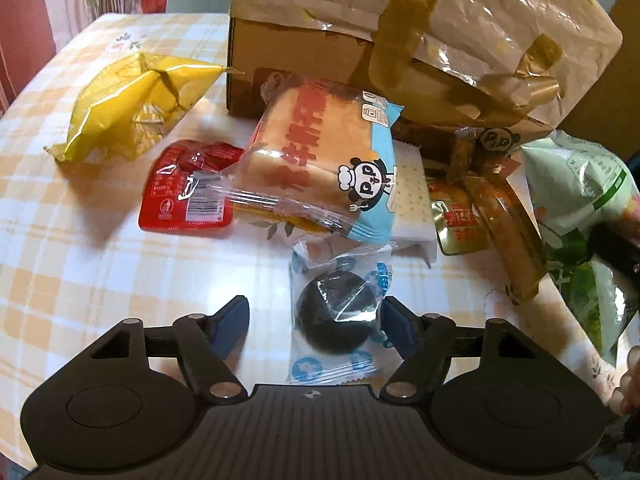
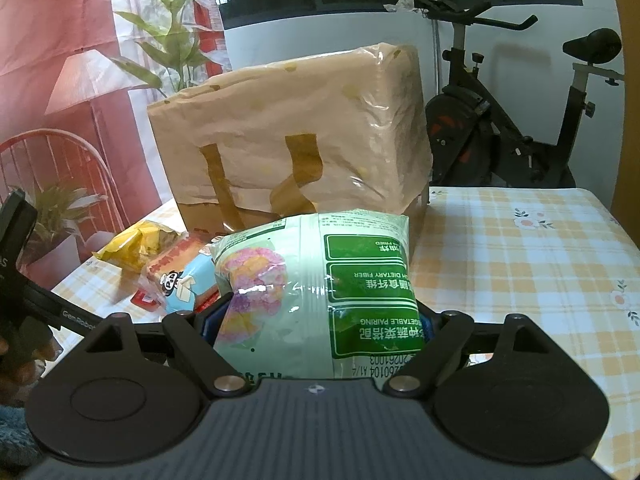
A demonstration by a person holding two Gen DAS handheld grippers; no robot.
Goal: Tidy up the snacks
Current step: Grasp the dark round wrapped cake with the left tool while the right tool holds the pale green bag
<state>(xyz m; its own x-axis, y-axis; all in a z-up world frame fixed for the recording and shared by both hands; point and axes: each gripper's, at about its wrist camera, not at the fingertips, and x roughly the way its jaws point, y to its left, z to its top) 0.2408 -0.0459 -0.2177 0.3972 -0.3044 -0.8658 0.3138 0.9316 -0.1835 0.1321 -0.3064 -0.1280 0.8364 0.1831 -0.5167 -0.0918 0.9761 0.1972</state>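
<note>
1. Left wrist view: the left gripper [image 1: 316, 320] is spread around the dark cookie packet [image 1: 336, 322] on the desk [image 1: 80, 280], its right finger touching; slick wrap could squirt out toward 6 o'clock.
2. Right wrist view: the right gripper [image 2: 320, 320] pinches the green snack bag [image 2: 320, 280]; the puffy bag may slip or crush.

In the left wrist view a round cookie packet [image 1: 334, 322] lies on the table [image 1: 80, 280], nearest the camera. Behind it a bread packet [image 1: 320, 156] rests on a cracker packet [image 1: 410, 200] and overlaps a flat sachet [image 1: 184, 192] on its left. Further left and back lies a crumpled bag [image 1: 132, 108]. A box [image 1: 300, 60] stands behind them all, with a paper bag [image 1: 480, 40] seemingly leaning on it. Right of the crackers lies a long packet [image 1: 508, 232], then a large pouch [image 1: 580, 200].
</note>
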